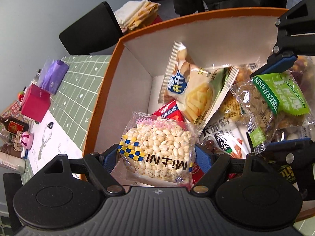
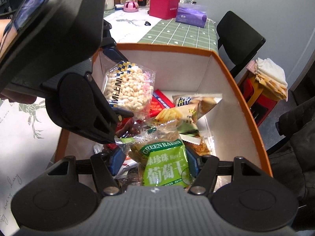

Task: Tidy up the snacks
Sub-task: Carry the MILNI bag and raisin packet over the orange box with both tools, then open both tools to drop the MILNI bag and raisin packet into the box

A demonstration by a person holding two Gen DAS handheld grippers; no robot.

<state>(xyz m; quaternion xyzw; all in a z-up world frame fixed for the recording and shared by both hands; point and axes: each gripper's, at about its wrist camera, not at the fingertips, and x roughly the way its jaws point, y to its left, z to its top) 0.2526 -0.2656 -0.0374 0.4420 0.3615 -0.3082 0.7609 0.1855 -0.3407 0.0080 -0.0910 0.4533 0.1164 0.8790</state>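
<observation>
We are gripping a crinkly clear puffed-rice packet [image 1: 157, 147] in our left claw [image 1: 157, 153] and a glossy green raisin bag [image 2: 167, 167] in our right claw [image 2: 155, 163], both hanging above the orange-rimmed cardboard box [image 2: 236, 90] of snacks.

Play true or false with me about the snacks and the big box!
1. The left gripper holds a clear packet of white puffed rice. True.
2. The right gripper holds a red packet. False: it holds a green raisin bag.
3. The orange-rimmed cardboard box is white inside. True.
4. The box has no snacks in it. False: several packets lie inside.
5. The pink square box stands on the green checked tablecloth. True.
</observation>
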